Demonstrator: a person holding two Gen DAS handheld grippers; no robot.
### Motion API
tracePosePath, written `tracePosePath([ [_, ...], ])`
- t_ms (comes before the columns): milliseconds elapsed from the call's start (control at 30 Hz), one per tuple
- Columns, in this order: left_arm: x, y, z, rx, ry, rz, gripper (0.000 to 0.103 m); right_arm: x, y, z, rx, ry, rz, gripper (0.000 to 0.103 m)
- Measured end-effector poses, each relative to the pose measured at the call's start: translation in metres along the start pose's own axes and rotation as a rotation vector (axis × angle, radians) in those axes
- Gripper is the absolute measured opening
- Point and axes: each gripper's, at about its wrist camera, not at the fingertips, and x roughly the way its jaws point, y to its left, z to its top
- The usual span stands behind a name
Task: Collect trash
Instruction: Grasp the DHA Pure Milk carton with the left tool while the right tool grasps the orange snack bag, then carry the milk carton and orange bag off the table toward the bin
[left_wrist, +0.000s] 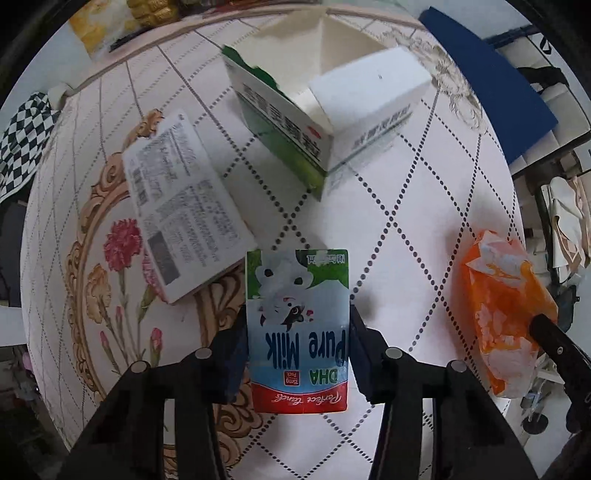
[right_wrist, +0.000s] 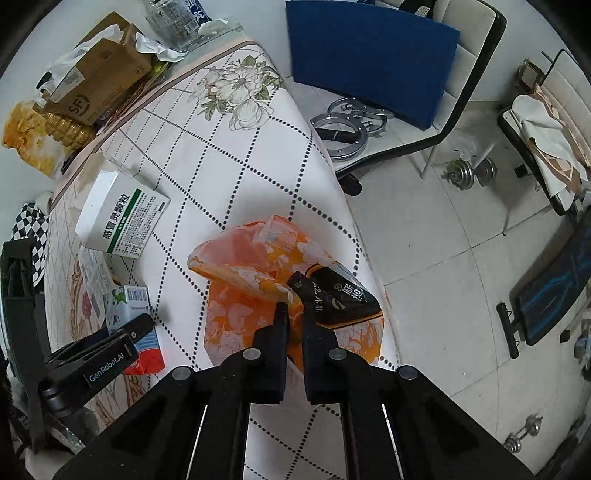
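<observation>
My left gripper (left_wrist: 297, 328) is shut on a Pure Milk carton (left_wrist: 297, 325), its fingers pressing both sides; the carton also shows in the right wrist view (right_wrist: 129, 306), with the left gripper (right_wrist: 127, 334) beside it. My right gripper (right_wrist: 294, 308) is shut on the edge of an orange flowered plastic bag (right_wrist: 240, 295) at the table's right edge; the bag holds a black packet (right_wrist: 340, 299). The bag also shows in the left wrist view (left_wrist: 506, 314). An open white and green medicine box (left_wrist: 325, 118) (right_wrist: 122, 221) and a flat white box (left_wrist: 184, 206) lie on the table.
The table (left_wrist: 406, 221) has a white diamond-pattern cloth with flowers. A blue board (right_wrist: 369, 55) leans on a chair past the table's edge. A cardboard box (right_wrist: 99, 66) and bottles stand at the far end. Dumbbells (right_wrist: 472, 173) lie on the tiled floor.
</observation>
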Motion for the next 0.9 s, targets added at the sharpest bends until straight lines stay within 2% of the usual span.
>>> tracePosePath([
  [133, -0.023, 0.01, -0.017, 0.007, -0.05, 0.014, 0.044, -0.008, 0.009, -0.008, -0.011, -0.011, 0.005, 0.006],
  [300, -0.064, 0.026, -0.053, -0.003, -0.118, 0.017, 0.044, -0.028, 0.022, -0.03, -0.039, -0.036, 0.021, 0.006],
  [533, -0.119, 0.057, -0.123, -0.023, -0.192, -0.011, 0.044, -0.073, 0.041, -0.093, -0.095, -0.075, 0.064, 0.005],
  [767, -0.159, 0.103, -0.22, -0.054, -0.242, -0.075, 0.044, -0.125, 0.056, -0.2, -0.134, -0.1, 0.119, 0.005],
  [900, -0.173, 0.13, -0.28, -0.054, -0.258, -0.105, 0.044, -0.161, 0.066, -0.288, -0.159, -0.129, 0.139, 0.004],
])
